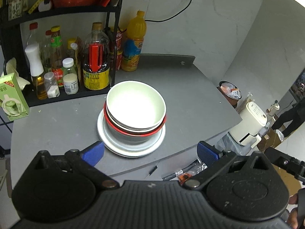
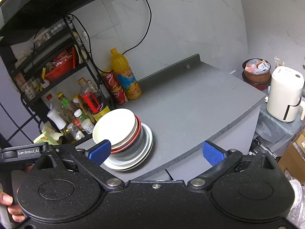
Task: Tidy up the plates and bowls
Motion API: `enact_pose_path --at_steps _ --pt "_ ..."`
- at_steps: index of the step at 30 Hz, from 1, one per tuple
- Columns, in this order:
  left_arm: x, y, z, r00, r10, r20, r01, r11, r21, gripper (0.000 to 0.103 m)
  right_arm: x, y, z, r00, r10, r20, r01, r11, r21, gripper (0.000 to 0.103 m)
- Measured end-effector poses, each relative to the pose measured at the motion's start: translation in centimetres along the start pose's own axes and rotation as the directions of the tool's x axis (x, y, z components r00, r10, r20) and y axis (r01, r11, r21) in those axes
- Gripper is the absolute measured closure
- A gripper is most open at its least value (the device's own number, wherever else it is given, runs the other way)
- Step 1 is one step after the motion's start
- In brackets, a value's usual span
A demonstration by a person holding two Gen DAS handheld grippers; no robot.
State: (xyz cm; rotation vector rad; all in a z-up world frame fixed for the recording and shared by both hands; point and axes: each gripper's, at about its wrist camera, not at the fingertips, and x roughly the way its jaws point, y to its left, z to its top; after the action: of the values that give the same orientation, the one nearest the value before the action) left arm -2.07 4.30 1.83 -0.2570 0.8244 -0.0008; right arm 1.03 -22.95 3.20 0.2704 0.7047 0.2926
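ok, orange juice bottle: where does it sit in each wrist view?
Left wrist: orange juice bottle is upper centre, against the wall, just right of the black rack, behind the bowl stack.
Right wrist: the bottle is left of centre, beside the red cans, up and back from the stack.
Shared landmark: the black power cord running down the wall to the bottle.
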Motion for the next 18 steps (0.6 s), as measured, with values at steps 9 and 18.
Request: enact_pose_path --at_steps 9,18 --pt "-2.3 -0.6 -1.8 0.999 0.02 0.042 -0.022 0.998 0.058 0.0 -1.8 -0.2 -0.9 0.999 -0.053 -0.008 0.053 0.998 -0.027 0.0" --pt "-3.8 -0.6 -3.2 0.997 0.055 0.054 -0.058 0.996 0.071 0.0 -3.0 -0.1 -1.5 0.996 -0.082 -0.024 0.081 0.996 -0.036 0.0"
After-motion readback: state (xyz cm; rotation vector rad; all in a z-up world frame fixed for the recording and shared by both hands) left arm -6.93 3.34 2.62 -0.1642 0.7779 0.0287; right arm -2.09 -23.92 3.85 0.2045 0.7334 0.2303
